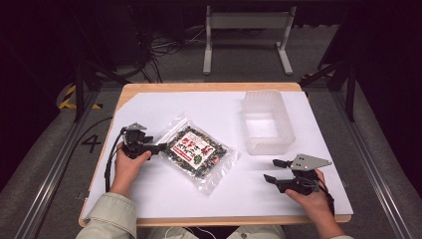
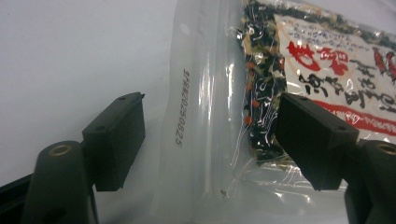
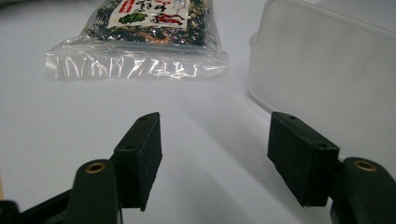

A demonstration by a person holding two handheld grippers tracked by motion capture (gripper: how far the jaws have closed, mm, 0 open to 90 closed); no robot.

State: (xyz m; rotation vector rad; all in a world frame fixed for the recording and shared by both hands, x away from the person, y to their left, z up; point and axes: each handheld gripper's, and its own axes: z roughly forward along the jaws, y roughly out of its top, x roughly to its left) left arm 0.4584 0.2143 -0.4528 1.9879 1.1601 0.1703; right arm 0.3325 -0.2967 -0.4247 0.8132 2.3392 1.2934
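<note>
A clear plastic bag (image 1: 196, 152) of dark dried mix with a red and white label lies flat in the middle of the white sheet. My left gripper (image 1: 161, 147) is at the bag's left end. In the left gripper view it (image 2: 210, 121) stands open, its jaws straddling the bag's clear sealed edge (image 2: 201, 116), one over the sheet and one over the contents. My right gripper (image 1: 271, 170) rests open near the front right with nothing between its jaws. In the right gripper view, that gripper (image 3: 215, 135) faces the bag (image 3: 149, 28) farther off.
A translucent plastic container (image 1: 266, 122) stands empty at the back right, just beyond the right gripper, and its wall (image 3: 327, 70) fills the right side of the right gripper view. The white sheet (image 1: 164, 107) covers most of the wooden table (image 1: 199, 86).
</note>
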